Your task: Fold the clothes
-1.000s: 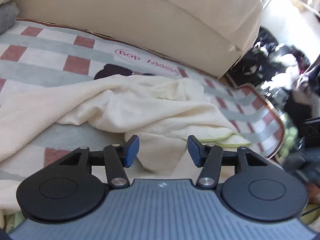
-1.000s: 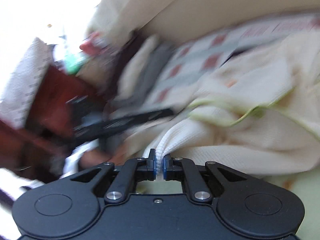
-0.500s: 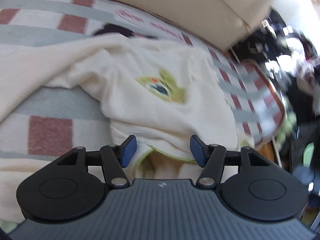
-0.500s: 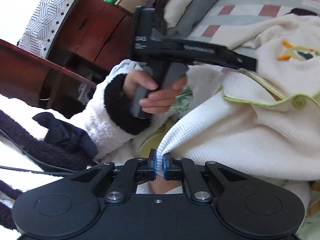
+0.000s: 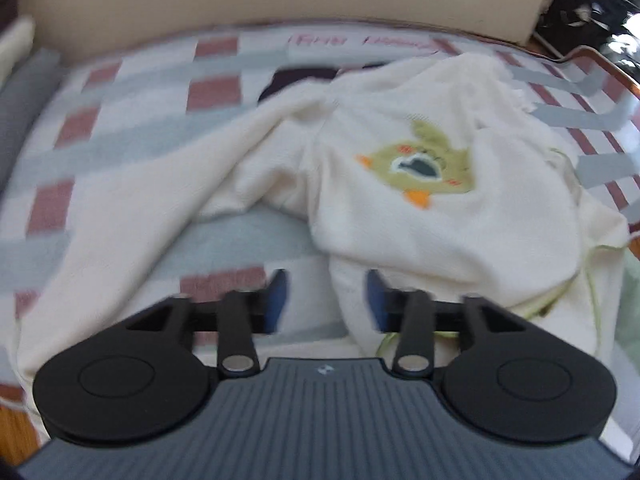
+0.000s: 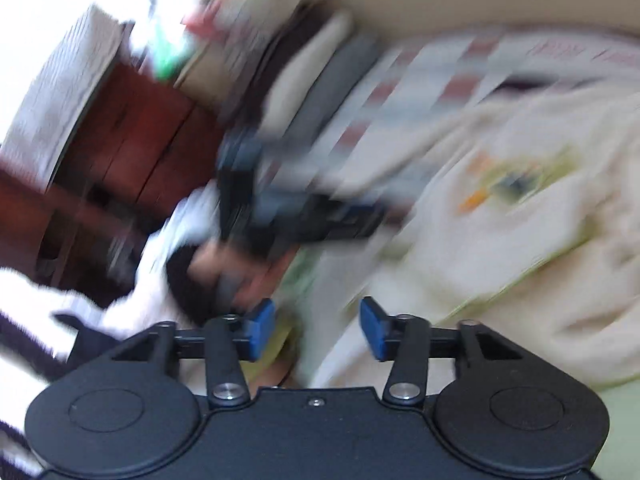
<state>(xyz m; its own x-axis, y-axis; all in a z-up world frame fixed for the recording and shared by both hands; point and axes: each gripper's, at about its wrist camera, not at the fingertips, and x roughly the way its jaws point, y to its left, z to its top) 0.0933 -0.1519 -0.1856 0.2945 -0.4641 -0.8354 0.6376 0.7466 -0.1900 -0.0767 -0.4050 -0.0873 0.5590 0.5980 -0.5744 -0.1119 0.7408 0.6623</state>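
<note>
Left gripper (image 5: 323, 295) low over cream garment (image 5: 440, 216), fingers wide apart, holding nothing. Right gripper (image 6: 318, 328) likewise spread and empty; view blurred.

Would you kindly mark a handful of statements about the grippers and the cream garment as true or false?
1. The left gripper is open. True.
2. The right gripper is shut on the garment. False: its jaws stand apart with no cloth pinched between them.
3. The garment shows a green patch facing up. True.
4. The garment lies folded in a neat square. False: it is rumpled, with a long part trailing to the left.
5. The garment rests on a checked blanket. True.
</note>
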